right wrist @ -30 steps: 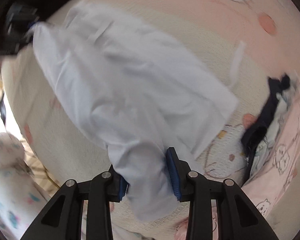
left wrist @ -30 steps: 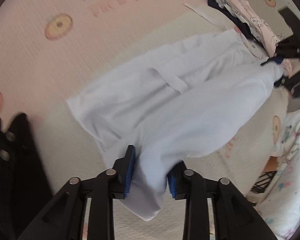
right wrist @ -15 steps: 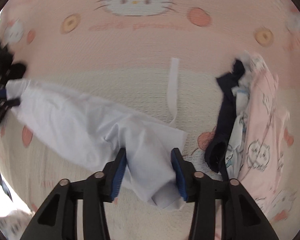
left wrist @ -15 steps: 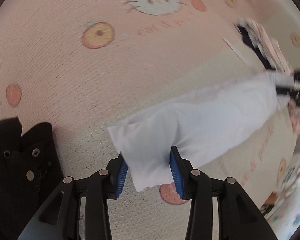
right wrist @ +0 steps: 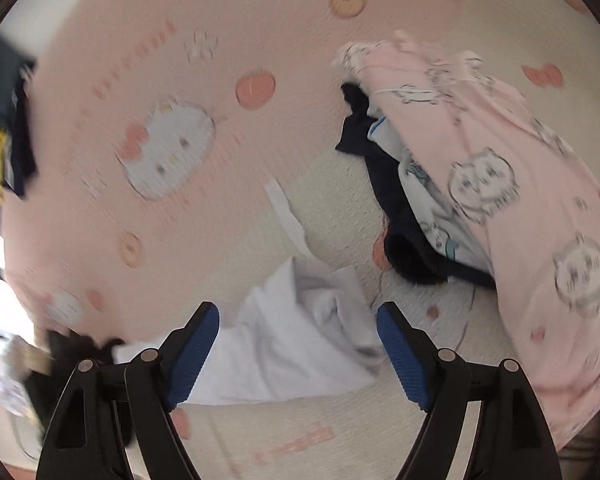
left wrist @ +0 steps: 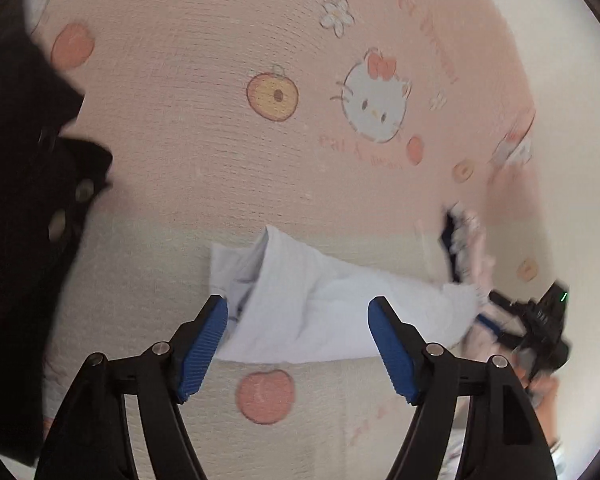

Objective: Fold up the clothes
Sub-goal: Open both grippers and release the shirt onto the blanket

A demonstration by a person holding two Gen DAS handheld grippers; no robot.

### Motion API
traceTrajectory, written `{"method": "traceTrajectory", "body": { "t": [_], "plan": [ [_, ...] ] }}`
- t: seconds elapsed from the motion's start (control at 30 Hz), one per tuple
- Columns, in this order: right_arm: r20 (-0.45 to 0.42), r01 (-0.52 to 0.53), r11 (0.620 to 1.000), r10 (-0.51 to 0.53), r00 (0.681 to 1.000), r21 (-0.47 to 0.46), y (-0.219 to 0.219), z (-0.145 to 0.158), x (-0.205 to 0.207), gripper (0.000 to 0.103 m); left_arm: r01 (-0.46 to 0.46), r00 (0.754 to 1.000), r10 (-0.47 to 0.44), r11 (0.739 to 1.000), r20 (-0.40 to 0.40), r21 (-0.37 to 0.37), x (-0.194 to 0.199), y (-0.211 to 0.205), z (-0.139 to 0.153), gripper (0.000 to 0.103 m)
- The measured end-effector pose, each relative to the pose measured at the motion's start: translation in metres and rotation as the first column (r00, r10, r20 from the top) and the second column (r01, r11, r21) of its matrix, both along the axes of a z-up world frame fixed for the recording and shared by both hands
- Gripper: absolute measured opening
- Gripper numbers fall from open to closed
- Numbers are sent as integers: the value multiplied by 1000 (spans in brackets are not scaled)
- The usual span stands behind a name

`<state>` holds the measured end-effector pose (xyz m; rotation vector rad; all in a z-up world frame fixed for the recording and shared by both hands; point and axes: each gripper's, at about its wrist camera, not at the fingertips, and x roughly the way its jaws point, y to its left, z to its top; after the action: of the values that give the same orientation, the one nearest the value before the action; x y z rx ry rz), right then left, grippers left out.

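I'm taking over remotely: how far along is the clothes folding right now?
Done: the white garment lies doubled over on the bedspread. In hand: nothing is gripped; the left gripper and right gripper are both opening, pads clear of the cloth. Left: the white piece looks loose and may need another fold, the pink printed garment heap is unfolded, and the black garment waits.

White garment (left wrist: 324,304): soft matt cloth; bedspread (left wrist: 204,152): ribbed, textured fabric; gripper pads (right wrist: 400,356): ridged blue rubber or plastic, on matt black arms.
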<state>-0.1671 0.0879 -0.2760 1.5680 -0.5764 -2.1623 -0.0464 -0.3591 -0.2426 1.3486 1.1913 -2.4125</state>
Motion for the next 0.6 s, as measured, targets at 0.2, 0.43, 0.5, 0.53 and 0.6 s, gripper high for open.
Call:
{"method": "traceTrajectory", "body": {
  "t": [0.2, 0.43, 0.5, 0.53, 0.6],
  "plan": [
    [9, 39, 998, -39, 999, -46, -18, -4, 19, 81, -66, 997, 62, 990, 38, 126, 17, 20, -13, 71],
    [120, 150, 958, -124, 985, -244, -24, -42, 39, 81, -72, 997, 77, 979, -17, 191, 20, 51, -24, 72],
    [151, 160, 951, -123, 981, -263, -27, -55, 41, 81, -105, 992, 118, 971, -45, 217, 21, 55, -29, 72],
    [172, 158, 952, -114, 978, -263, -29, -61, 40, 81, -125, 988, 143, 963, -56, 239, 22, 56, -32, 72],
    [191, 169, 944, -117, 975, -284, -29, -67, 38, 81, -174, 976, 205, 940, -77, 294, 27, 57, -41, 71]
  ]
}}
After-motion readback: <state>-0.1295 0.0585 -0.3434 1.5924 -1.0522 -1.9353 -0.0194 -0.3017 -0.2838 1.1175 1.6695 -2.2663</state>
